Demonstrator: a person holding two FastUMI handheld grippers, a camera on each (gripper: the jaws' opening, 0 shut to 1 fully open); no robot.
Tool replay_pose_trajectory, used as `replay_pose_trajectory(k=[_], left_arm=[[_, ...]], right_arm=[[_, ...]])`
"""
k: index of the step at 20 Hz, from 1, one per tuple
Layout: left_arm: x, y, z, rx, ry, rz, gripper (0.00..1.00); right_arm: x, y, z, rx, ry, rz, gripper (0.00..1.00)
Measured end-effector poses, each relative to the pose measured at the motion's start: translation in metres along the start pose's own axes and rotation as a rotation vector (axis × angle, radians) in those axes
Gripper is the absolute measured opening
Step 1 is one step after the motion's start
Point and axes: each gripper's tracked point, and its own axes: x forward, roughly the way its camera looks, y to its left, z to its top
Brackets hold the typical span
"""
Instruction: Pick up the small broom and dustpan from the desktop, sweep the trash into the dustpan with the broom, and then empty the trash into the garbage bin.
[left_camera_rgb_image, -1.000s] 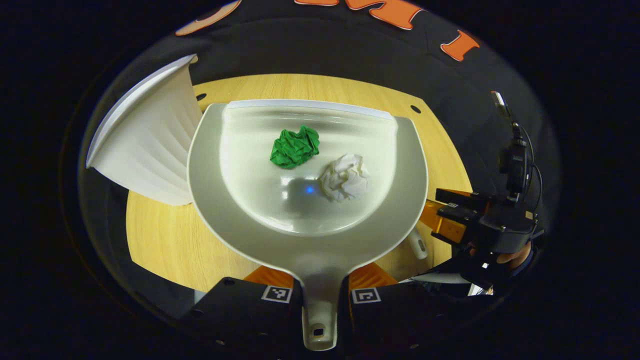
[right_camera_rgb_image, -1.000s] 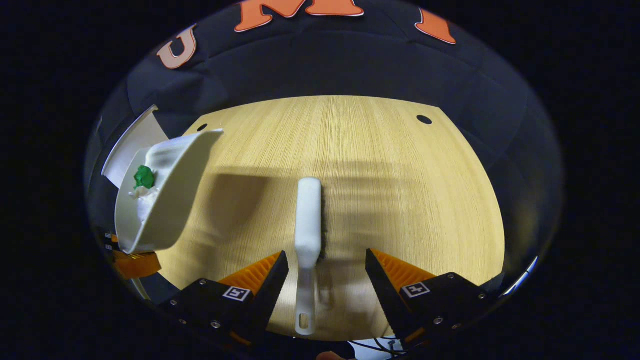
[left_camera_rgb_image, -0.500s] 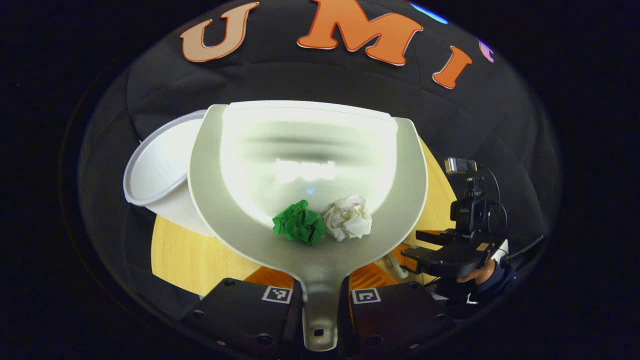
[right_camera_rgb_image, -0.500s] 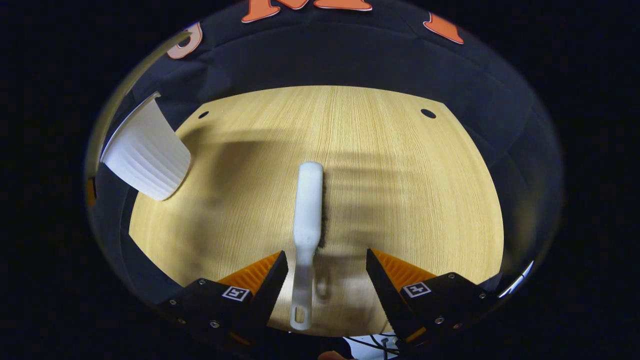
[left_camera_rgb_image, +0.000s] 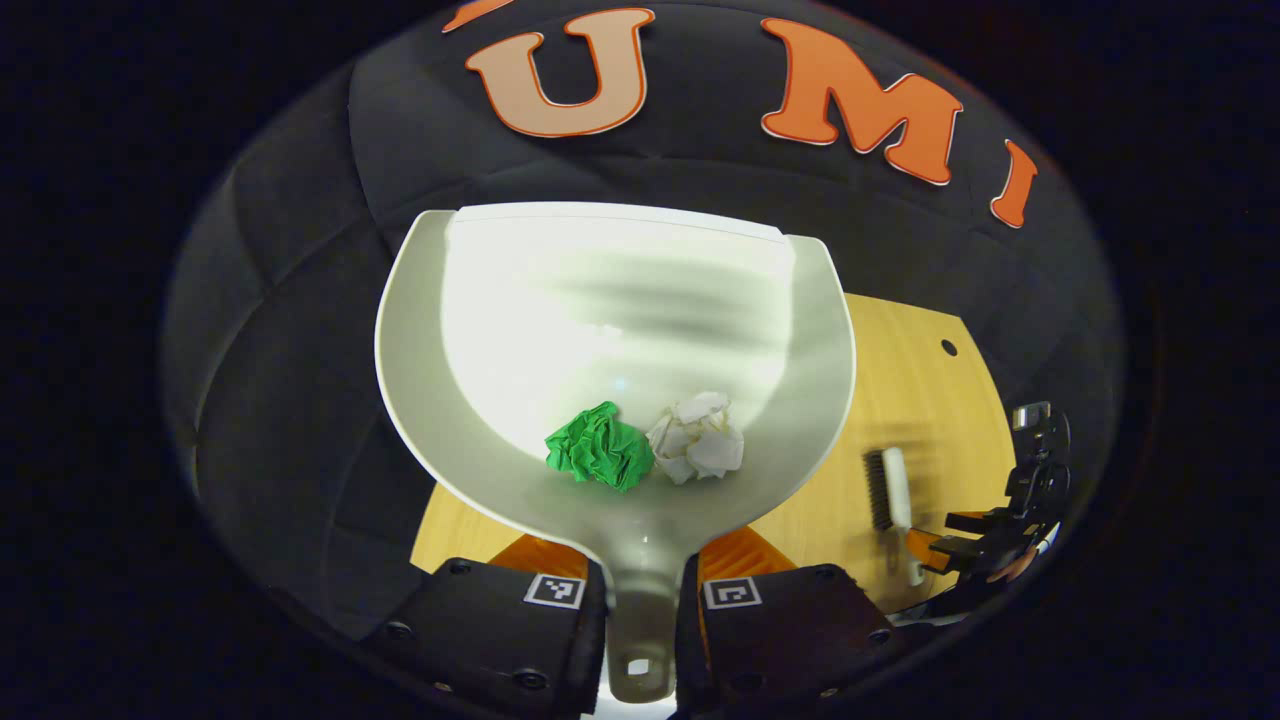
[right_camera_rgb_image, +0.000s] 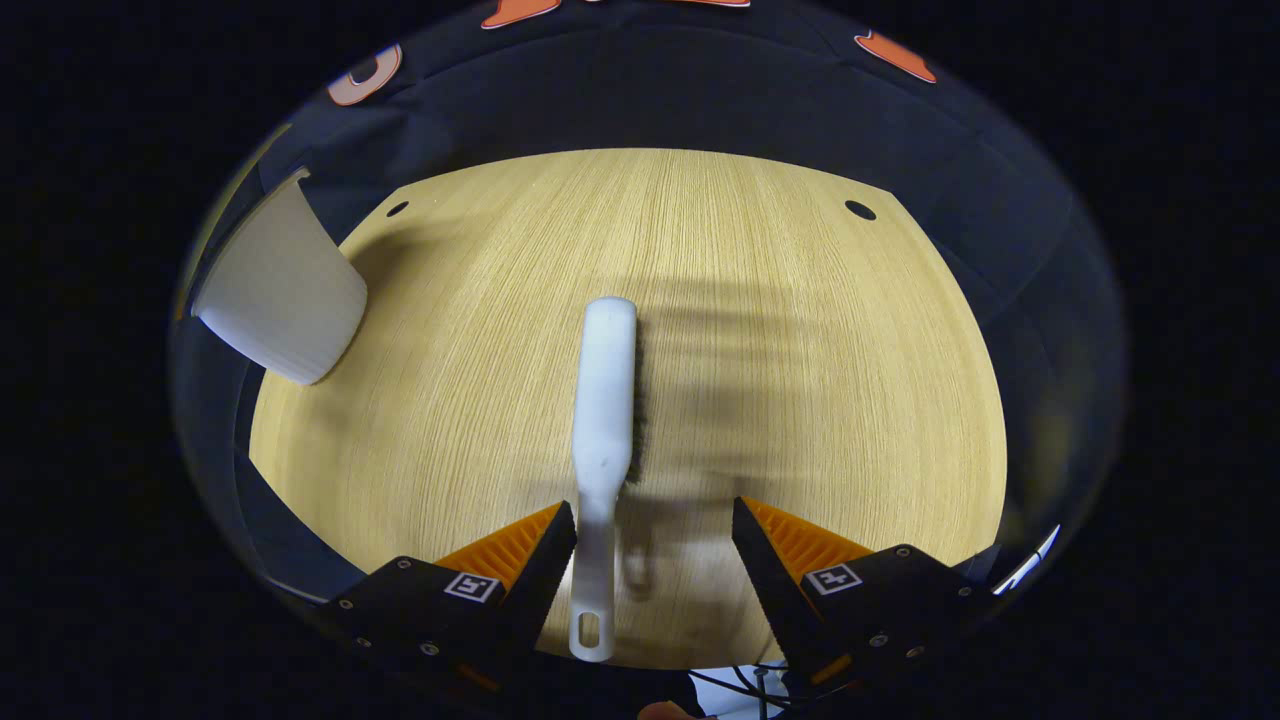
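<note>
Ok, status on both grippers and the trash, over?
Left gripper shut on grey plastic dustpan, lifted; green paper ball and white paper ball inside. Right gripper open, white-handled broom on table. Nothing blocking.

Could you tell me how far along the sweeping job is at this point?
Sweeping looks done: the green wad and white wad lie in the dustpan. The left gripper holds its handle; the broom lies between the open right gripper. Emptying into the bin remains.

No readable text, brand or number stands on anything here; small square black-and-white coded markers sit on the gripper bodies, bearing patterns rather than letters
</note>
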Motion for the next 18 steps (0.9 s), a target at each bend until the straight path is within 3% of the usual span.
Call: replay_pose_trajectory(k=[7, 15, 18], left_arm=[[0.005, 0.065, -0.004, 0.190, 0.089, 0.250, 0.29], [-0.013, 0.107, 0.013, 0.576, 0.141, 0.498, 0.29], [-0.033, 0.112, 0.030, 0.759, 0.133, 0.638, 0.29]], right_arm=[[0.027, -0.017, 0.007, -0.003, 0.018, -0.004, 0.95], [0.055, 0.001, 0.007, -0.015, 0.041, 0.021, 0.95], [0.060, 0.018, -0.001, -0.025, 0.043, 0.033, 0.95]])
